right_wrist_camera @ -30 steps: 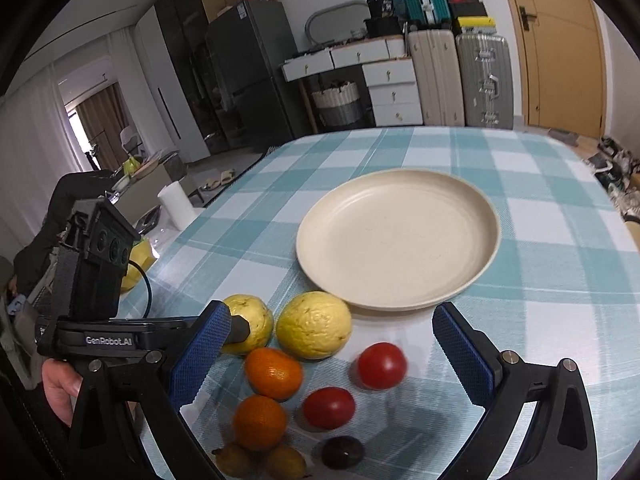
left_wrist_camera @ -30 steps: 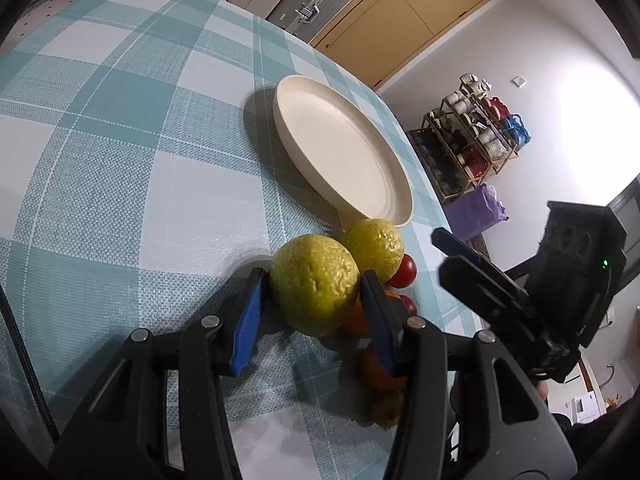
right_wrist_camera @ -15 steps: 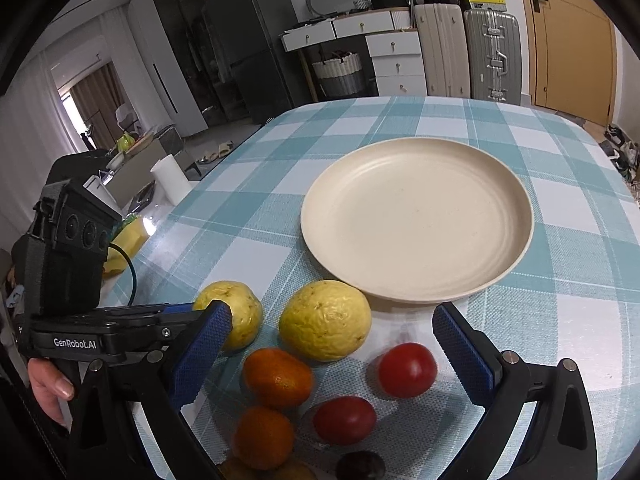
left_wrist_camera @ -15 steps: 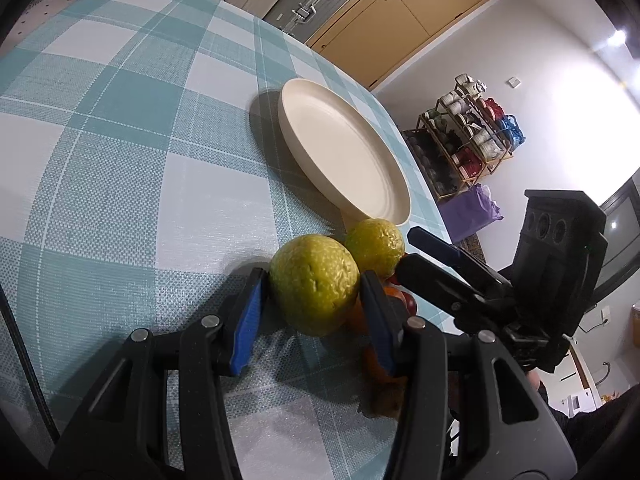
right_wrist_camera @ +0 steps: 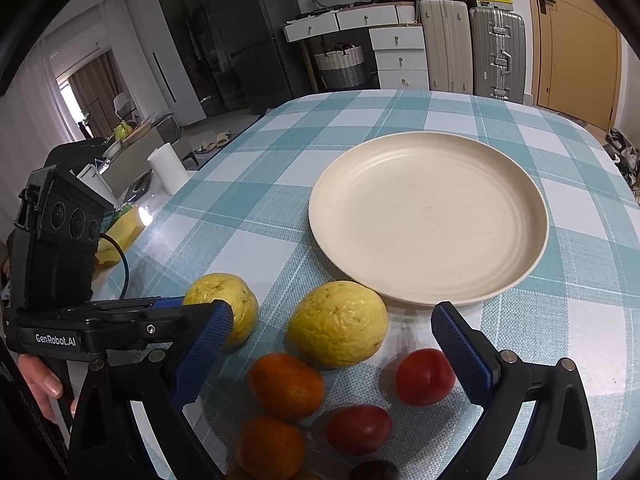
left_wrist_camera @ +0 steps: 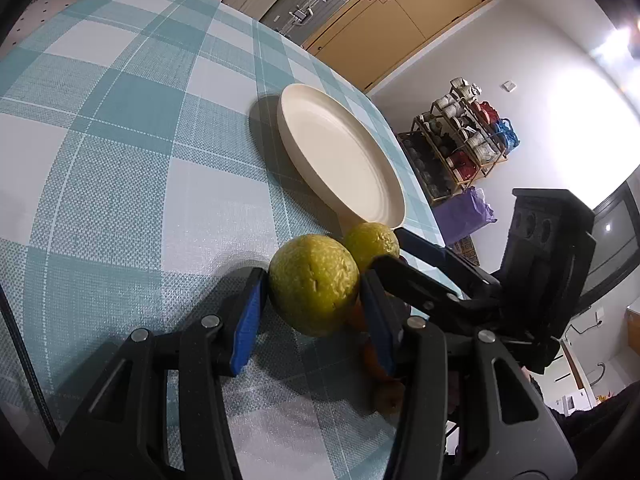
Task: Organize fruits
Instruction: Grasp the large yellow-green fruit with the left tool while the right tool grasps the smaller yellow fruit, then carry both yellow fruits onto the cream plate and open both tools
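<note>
The left gripper [left_wrist_camera: 314, 312] squeezes a bumpy round yellow-green fruit [left_wrist_camera: 314, 290], with the empty cream plate [left_wrist_camera: 340, 152] straight ahead; the right gripper [right_wrist_camera: 328, 344] hangs wide apart.

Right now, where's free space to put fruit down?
The plate is bare all over. Open tablecloth lies left of the plate. Crowded: the near edge, where guavas, oranges and tomatoes cluster between both grippers.

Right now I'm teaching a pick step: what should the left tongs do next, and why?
Probably lift the yellow-green fruit and carry it toward the plate. The left tongs sit with a blue pad against each side of it, and the plate holds nothing.
</note>
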The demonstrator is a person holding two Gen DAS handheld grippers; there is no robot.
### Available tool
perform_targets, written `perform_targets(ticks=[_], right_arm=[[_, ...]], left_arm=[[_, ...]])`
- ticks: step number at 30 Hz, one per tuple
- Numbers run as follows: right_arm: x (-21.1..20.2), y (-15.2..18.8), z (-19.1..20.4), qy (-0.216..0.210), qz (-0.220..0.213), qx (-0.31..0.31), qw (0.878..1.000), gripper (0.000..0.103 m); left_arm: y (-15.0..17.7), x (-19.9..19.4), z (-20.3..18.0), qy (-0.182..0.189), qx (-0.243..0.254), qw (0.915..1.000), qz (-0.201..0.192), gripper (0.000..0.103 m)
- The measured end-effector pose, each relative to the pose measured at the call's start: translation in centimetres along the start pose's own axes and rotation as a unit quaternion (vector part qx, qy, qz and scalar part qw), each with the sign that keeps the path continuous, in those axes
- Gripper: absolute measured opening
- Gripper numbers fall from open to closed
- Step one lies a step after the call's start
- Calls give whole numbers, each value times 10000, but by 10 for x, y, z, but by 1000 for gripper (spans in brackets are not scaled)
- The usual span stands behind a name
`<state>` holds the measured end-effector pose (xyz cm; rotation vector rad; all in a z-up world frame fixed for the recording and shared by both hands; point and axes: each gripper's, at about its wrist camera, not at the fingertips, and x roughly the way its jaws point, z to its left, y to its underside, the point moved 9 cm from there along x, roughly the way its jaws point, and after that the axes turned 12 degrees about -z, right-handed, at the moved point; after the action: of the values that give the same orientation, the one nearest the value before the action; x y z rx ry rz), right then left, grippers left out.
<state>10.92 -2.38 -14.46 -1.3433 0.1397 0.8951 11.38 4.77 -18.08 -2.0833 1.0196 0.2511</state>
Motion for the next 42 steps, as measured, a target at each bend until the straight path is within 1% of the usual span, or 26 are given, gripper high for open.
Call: perform_targets(ticks=[2,3,5,7,9,11,13,21,27,36,42], right_arm=[[2,2,0,20,63,12,10000,96],[3,2,1,21,85,8,10000,93],[4,3,2,-2,132,1,9999,86],[7,5,3,-22,191,20,9998,76],[8,7,4,-40,224,39,9997,74],[9,7,4,-9,213,14,9998,68],[10,8,3,35,233,-24,9997,55],[7,9,-1,-88,182,148,9997,53],[-5,2,2,-391,-37,326,9987,53],[-27,-21,-9,-679,-432,665,9945,53],[-37,-39,-23,-736,-646,742,9924,53]], left_arm=[[-1,-1,0,7,-6,10000,-12,45],[-1,-2,1,3,-9,10000,-19,45],[0,-2,2,4,-18,10000,-21,45],[0,-3,2,3,-24,10000,-13,45],[1,-4,2,-10,-29,10000,-10,45],[1,-4,2,-21,-39,10000,-12,45],[2,-6,2,-36,-38,10000,-9,45],[-5,-11,-5,-116,48,9999,-98,45],[-19,-10,-13,-263,242,9992,-194,45],[-40,0,-38,-334,477,9980,-241,45],[-54,11,-54,-422,550,9974,-219,45]])
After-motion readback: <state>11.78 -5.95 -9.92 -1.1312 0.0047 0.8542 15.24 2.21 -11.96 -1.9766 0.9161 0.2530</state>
